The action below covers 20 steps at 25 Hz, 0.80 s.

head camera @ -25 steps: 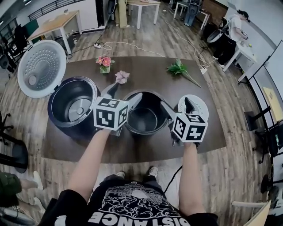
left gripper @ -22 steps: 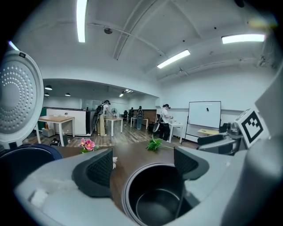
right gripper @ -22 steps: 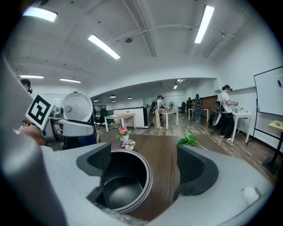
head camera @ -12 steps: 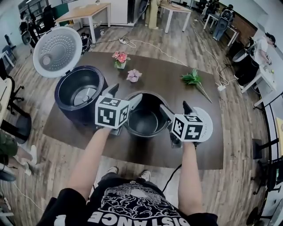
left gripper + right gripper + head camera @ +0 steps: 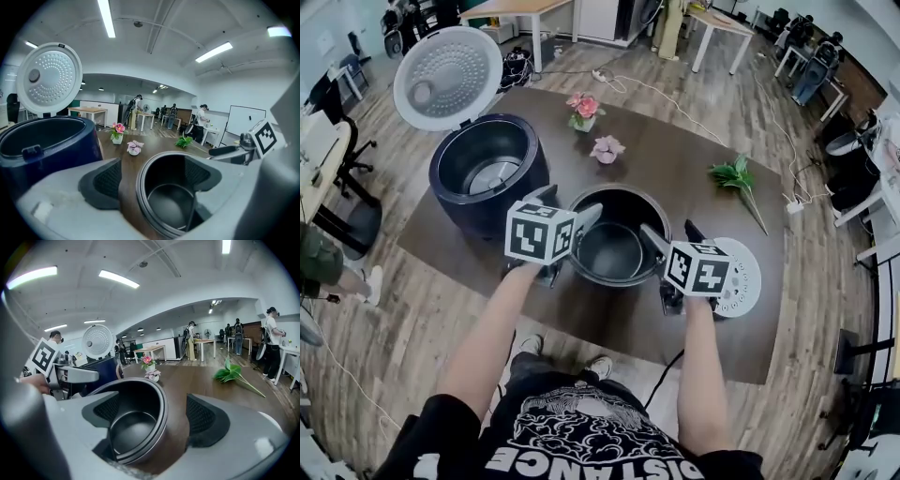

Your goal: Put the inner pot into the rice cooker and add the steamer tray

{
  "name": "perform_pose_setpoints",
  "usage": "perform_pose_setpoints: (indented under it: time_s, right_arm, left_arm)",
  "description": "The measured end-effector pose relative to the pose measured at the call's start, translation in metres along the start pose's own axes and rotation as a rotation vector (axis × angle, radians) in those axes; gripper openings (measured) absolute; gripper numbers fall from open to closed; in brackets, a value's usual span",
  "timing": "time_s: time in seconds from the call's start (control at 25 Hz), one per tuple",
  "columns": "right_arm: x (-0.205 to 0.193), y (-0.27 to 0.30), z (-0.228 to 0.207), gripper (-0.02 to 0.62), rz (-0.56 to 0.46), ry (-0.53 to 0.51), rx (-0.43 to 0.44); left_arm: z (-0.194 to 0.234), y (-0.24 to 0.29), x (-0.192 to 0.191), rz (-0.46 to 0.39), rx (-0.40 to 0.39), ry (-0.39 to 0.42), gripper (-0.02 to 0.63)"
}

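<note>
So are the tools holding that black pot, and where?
Not gripped yet, it seems. The left tool and right tool each straddle the rim of the inner pot, on opposite sides, one jaw inside, one outside, not closed.

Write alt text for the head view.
From above, the left claw and right claw, jaws apart, straddle the rim of a dark inner pot, one each side, on a table. An open rice cooker stands to its left; a white steamer tray lies at right.
</note>
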State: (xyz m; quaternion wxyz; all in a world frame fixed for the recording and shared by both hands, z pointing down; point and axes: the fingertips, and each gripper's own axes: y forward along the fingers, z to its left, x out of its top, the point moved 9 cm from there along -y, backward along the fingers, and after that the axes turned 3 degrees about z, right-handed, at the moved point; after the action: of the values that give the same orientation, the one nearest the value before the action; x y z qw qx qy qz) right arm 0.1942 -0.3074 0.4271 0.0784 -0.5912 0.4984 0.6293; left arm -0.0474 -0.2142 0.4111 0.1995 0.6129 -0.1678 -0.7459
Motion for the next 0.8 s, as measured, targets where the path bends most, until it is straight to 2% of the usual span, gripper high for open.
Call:
perform_pose_setpoints:
  time_s: [0.12, 0.28, 0.48, 0.8]
  right_arm:
    - [-0.006, 0.007, 0.0, 0.427, 0.021, 0.023, 0.039]
    - [-0.018, 0.014, -0.002, 0.408, 0.069, 0.039, 0.069]
    - [-0.029, 0.02, -0.002, 0.364, 0.105, 0.074, 0.102]
    - [-0.037, 0.024, 0.0, 0.289, 0.174, 0.06, 0.092]
  left_arm:
    - [0.001, 0.003, -0.012, 0.037, 0.012, -0.029, 0.434]
    - [0.002, 0.005, -0.031, 0.075, 0.02, -0.081, 0.397]
    - [-0.002, 0.008, -0.045, 0.109, 0.005, -0.127, 0.38]
    - [-0.006, 0.007, -0.054, 0.134, -0.012, -0.148, 0.267]
